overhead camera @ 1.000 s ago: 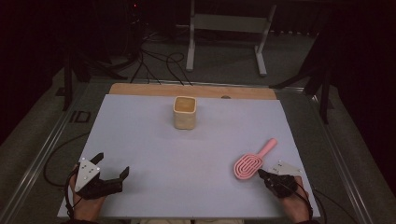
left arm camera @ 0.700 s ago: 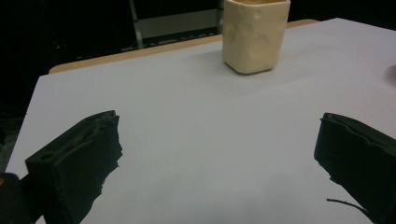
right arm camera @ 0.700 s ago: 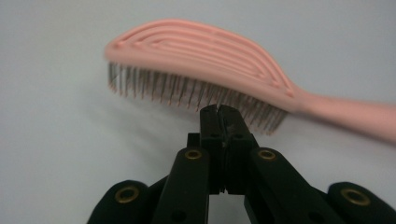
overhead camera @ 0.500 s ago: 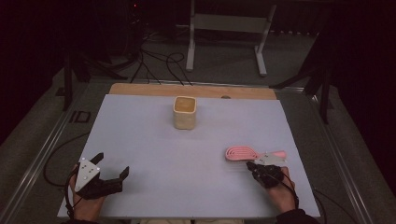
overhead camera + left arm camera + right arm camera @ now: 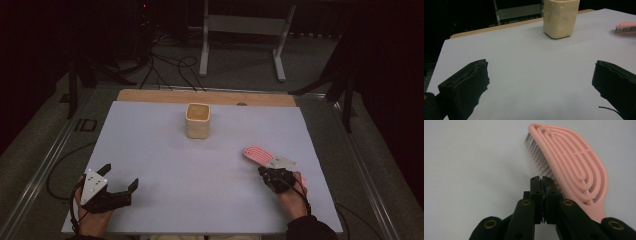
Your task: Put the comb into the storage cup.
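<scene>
At about four o'clock on the tabletop (image 5: 150, 150), the right hand-held gripper (image 5: 270, 176) had its jaws pressed together beside a pink brush (image 5: 574, 162), which lay against them; at seven o'clock the left hand-held gripper (image 5: 117, 185) rested spread wide; a cup (image 5: 198, 120) stood near twelve.

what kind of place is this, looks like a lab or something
Most likely a lab or recording room, not a home. A plain white table stands in a dark room, cables trail across the floor behind it beside a metal stand, and the table carries just a cup and a pink brush.
</scene>
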The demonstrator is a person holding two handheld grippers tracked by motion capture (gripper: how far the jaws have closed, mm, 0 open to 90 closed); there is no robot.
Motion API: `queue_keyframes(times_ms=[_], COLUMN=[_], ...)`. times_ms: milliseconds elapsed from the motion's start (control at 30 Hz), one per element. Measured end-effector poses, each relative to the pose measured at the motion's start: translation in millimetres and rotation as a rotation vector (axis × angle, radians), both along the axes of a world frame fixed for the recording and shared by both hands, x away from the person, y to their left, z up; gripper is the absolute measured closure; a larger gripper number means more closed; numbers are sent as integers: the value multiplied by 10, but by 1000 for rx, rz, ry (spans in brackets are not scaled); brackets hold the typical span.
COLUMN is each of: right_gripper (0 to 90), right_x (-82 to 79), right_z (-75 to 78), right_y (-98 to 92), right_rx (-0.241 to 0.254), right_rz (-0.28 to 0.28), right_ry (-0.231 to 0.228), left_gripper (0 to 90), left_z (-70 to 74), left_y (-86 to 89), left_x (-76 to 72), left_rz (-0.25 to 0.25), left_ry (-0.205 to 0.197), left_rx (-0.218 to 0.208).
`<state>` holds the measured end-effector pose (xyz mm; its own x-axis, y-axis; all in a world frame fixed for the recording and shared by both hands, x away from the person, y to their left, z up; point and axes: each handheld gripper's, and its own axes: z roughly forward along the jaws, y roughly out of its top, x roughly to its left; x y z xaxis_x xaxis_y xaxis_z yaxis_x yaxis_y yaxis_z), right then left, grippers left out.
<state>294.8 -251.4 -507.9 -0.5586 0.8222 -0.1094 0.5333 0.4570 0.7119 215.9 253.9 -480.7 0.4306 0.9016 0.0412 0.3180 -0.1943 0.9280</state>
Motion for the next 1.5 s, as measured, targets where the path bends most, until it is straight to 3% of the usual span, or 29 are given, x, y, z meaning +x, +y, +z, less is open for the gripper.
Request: queue_keyframes(times_ms=[267,400,600,833,967,1167,1267,1300,1500], right_gripper=[864,776,609,373,256,190,172,162,140], right_x=[8,-21,-84,-164,-307,-540,-619,-720,-817], right_z=[-25,-35,89,325,441,548,536,500,465], right_y=[-39,-59,-119,-270,-363,-541,-606,-691,-801], right_rx=[4,27,109,237,290,331,346,373,388], right_rz=[-11,-4,4,-54,-68,-83,-92,-116,-138], right_ry=[11,7,-52,-130,-212,-289,-298,-305,-317], left_gripper=[12,12,12,11,10,3,2,1,0], left_z=[-6,-6,-6,6,29,68,69,69,61], left_y=[1,2,1,10,16,1,-8,-14,-15], left_x=[3,4,5,1,-3,-23,-26,-29,-31], left_rz=[1,3,4,6,2,8,7,1,-8], left_ry=[2,3,4,0,-3,-25,-31,-37,-43], left_rx=[-3,0,1,0,-2,12,17,17,12])
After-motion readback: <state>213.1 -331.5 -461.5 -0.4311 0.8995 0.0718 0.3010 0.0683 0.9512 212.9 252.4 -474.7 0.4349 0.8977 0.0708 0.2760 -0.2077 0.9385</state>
